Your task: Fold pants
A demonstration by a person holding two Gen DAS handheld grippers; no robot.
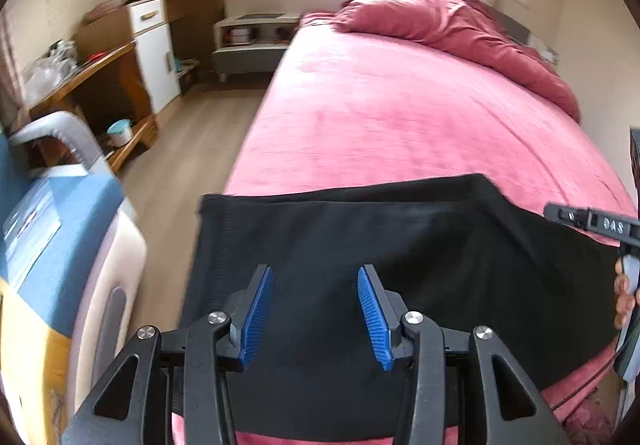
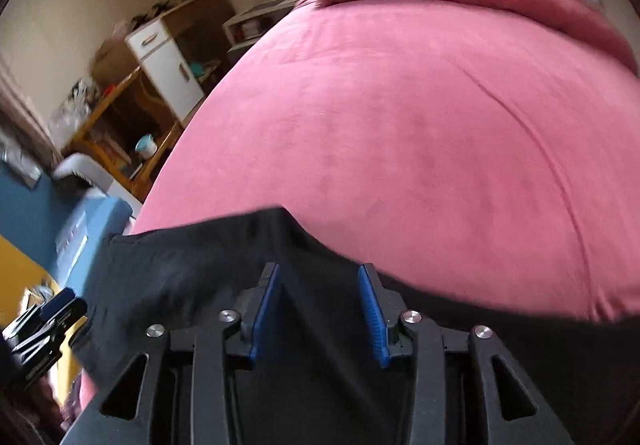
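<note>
Both wrist cams sit close over the near end of the bed [image 1: 400,105], tilted down and facing the headboard; both catch the black pants [image 1: 400,245] and wooden desk [image 2: 132,93].

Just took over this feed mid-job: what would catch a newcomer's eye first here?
The big pink bed fills both views, with a rumpled reddish duvet heaped at its far end under the window. Black pants lie across the bed's near edge. The left gripper and right gripper hover over them, blue pads apart.
</note>
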